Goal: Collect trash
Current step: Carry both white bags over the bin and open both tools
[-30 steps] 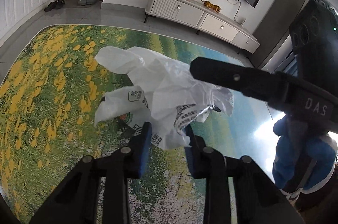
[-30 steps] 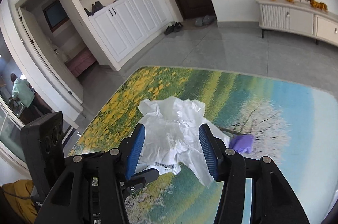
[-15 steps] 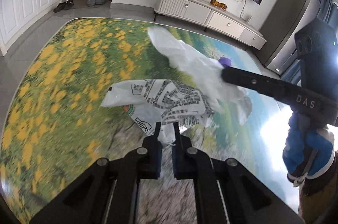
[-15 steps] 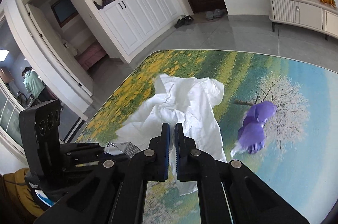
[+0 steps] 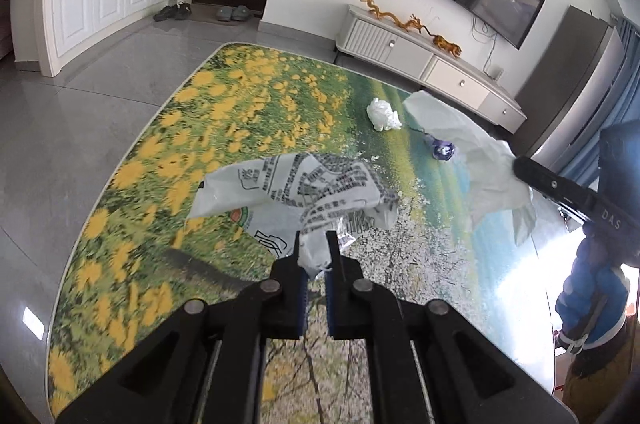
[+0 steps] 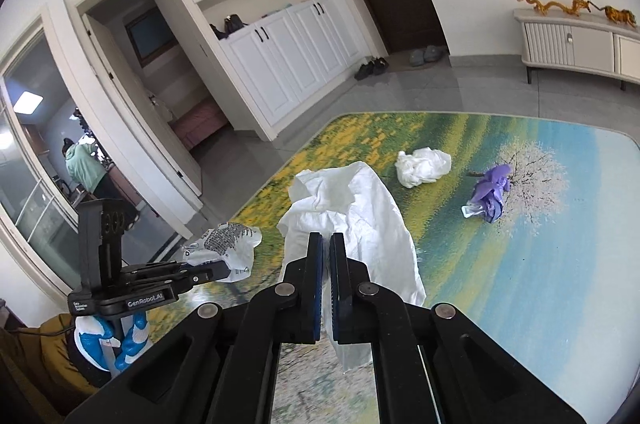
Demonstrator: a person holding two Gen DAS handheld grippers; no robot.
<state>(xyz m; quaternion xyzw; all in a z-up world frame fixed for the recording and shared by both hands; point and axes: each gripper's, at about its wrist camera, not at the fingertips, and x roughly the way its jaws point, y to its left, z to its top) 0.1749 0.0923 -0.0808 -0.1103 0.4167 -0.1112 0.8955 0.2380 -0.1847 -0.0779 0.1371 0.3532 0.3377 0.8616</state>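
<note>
My left gripper (image 5: 312, 244) is shut on a printed white plastic bag (image 5: 296, 191) and holds it above the rug; the bag also shows in the right wrist view (image 6: 226, 250). My right gripper (image 6: 326, 244) is shut on a plain white plastic bag (image 6: 356, 207), lifted off the rug, seen in the left wrist view (image 5: 472, 151) too. A crumpled white paper wad (image 6: 424, 165) and a purple crumpled wrapper (image 6: 490, 191) lie on the rug further off; in the left wrist view the wad (image 5: 382, 113) and the wrapper (image 5: 440, 149) lie beyond the bags.
A landscape-print rug (image 5: 248, 111) covers the grey tiled floor (image 5: 80, 95). A white TV cabinet (image 5: 420, 59) stands by the far wall. White cupboards (image 6: 288, 55), shoes (image 6: 372, 67) by the dark door, and a person (image 6: 84, 163) in a side room.
Both grippers closed on their bags, then rose and pulled back, drawing the two bags apart. The paper wad and purple wrapper came into view on the rug.
</note>
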